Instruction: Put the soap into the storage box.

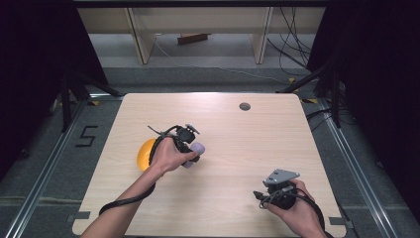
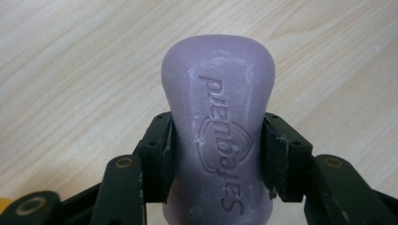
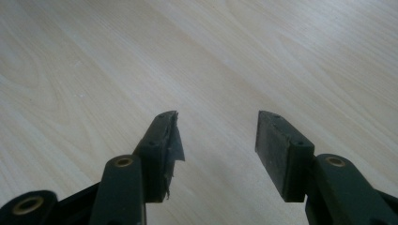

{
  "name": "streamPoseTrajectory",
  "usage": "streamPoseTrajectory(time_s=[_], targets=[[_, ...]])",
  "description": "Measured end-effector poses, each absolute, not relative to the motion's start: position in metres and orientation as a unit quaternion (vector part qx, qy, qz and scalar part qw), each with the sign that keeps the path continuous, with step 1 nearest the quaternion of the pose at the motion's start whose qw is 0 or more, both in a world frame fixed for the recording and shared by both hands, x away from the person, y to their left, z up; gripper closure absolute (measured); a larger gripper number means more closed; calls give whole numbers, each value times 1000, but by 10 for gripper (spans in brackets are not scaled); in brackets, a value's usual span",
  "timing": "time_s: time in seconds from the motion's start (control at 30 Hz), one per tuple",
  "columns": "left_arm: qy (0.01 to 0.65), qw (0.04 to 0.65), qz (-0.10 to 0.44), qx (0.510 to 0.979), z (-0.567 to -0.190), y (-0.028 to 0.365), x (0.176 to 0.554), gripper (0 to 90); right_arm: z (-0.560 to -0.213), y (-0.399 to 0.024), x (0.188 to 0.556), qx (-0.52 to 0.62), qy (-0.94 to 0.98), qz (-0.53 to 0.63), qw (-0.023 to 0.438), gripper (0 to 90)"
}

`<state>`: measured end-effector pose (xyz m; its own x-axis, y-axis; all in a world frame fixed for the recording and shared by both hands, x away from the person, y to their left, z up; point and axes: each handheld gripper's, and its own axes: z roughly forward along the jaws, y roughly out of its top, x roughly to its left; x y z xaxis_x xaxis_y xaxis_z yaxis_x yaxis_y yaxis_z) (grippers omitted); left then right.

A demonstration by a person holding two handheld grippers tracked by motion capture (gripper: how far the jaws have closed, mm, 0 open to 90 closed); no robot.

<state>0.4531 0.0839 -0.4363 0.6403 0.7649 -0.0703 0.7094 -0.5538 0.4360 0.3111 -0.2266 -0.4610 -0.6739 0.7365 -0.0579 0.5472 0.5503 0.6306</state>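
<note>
Left tool (image 2: 217, 154) clamps a purple soap bar (image 2: 218, 117); right tool (image 3: 217, 145) gapes wide over the table (image 3: 94, 70)

Lab recording bay: bare wooden table (image 1: 223, 148), black curtains (image 1: 29, 59), floor rails (image 1: 44, 173), loose cables (image 1: 292, 44).

The high view looks forward and down from above the near edge of the table (image 1: 237, 134), taking in the whole top and the floor beyond its far edge. The left gripper view rides on the left gripper (image 1: 190, 148) near the table's left edge, facing down along its jaws, very close to the purple bar (image 2: 218, 131) and the wood behind it. The right gripper view sits on the right gripper (image 1: 267, 196) by the near right corner, low over bare wood. All three views share the tabletop.
</note>
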Motion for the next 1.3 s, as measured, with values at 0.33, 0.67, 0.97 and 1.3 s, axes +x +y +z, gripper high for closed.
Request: streamPoseTrajectory(time_s=[0.33,0.67,0.97,1.3], targets=[[423,223,63,876,-434,85,443,489,-461,-227,311,371,865,297,159,494],[425,228,62,874,-428,87,433,489,-461,-227,311,372,865,297,159,494],[431,235,58,869,-422,92,430,489,-461,-227,311,373,864,298,159,494],[429,237,56,870,-421,100,426,490,-461,-227,311,372,863,301,161,493]])
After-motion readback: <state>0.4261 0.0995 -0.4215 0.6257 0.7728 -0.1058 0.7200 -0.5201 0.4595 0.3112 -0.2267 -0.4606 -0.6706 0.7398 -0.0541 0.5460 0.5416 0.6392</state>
